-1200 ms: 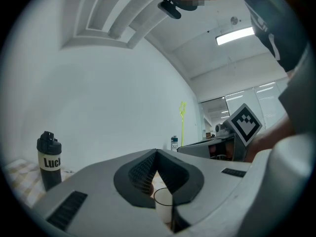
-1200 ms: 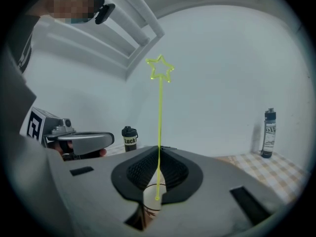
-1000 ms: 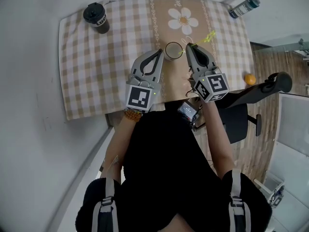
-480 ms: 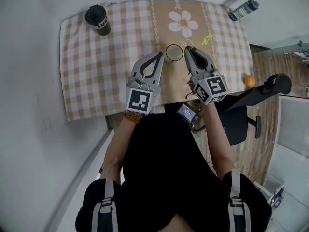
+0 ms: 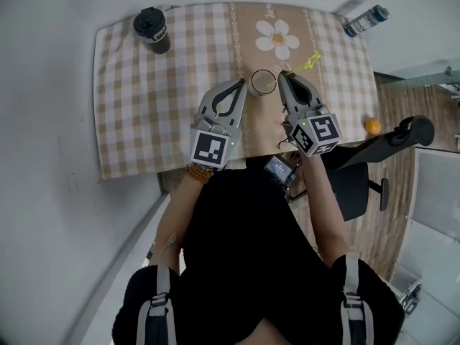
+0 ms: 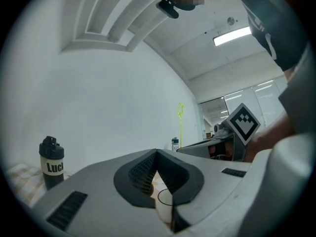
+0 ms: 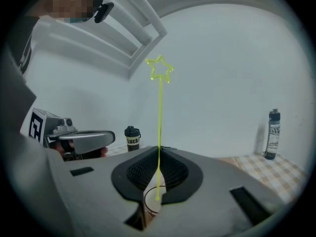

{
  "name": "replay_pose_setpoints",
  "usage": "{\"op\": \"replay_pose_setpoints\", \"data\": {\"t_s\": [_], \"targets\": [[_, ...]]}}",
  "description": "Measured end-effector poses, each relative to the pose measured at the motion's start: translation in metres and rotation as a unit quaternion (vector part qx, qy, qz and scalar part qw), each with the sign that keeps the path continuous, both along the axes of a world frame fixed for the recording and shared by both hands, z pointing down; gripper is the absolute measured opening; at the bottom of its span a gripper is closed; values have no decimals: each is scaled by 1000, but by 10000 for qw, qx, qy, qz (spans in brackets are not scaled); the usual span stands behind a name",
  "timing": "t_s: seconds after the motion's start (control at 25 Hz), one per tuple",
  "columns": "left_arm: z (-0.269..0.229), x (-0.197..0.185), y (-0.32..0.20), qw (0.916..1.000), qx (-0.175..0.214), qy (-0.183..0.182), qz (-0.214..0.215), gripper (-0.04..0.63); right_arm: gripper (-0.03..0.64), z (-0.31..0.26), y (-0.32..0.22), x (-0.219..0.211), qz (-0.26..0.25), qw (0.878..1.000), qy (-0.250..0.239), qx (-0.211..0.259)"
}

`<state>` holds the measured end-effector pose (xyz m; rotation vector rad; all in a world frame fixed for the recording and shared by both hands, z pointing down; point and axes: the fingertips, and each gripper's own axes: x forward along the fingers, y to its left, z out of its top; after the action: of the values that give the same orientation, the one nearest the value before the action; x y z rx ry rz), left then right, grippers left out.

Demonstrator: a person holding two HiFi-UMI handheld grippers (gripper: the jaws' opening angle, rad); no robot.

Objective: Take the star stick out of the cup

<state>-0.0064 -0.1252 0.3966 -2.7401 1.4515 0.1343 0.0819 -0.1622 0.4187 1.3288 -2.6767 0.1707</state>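
Note:
A thin yellow-green star stick [image 5: 300, 64] leans up and right from a pale cup [image 5: 262, 82] on the checked tablecloth [image 5: 144, 106]. My right gripper [image 5: 282, 76] is shut on the stick just right of the cup. In the right gripper view the stick [image 7: 159, 112] rises straight from between the jaw tips [image 7: 159, 151], its star on top and its lower end over the cup [image 7: 149, 205]. My left gripper [image 5: 241, 85] rests at the cup's left side with its tips together. In the left gripper view [image 6: 157, 153] the cup [image 6: 165, 201] shows below the tips.
A black tumbler [image 5: 152, 29] stands at the table's far left corner and a water bottle [image 5: 365, 20] at the far right corner. An orange ball [image 5: 372, 126] lies on the floor to the right, by a black office chair [image 5: 381, 146].
The head view has shifted slightly. Both grippers, the cup and the stick keep their places.

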Motion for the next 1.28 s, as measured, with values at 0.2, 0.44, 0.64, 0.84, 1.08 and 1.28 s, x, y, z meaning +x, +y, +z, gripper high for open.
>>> {"op": "replay_pose_setpoints", "data": {"t_s": [0.2,0.44,0.64,0.84,1.08,1.28], "targets": [[-7,-3,-2,9998,-36,193,3,2,9,-1,-2,-1,-5,10000,32,7],[-9,-5,-5,9996,-51,261,-14,2,9,3,-2,-3,-17,10000,83,-13],[-4,-5,-6,9998,-74,187,-1,2,9,4,-3,-4,-55,9999,121,-6],[0,-7,-9,9997,-117,204,-15,2,9,5,-4,-6,-85,9999,139,-11],[2,-8,-12,9996,-164,215,-12,2,9,6,-7,-8,-89,9998,147,-34],[3,-9,-14,9996,-157,216,-17,2,9,5,-10,-8,-89,9998,161,-36]]}}
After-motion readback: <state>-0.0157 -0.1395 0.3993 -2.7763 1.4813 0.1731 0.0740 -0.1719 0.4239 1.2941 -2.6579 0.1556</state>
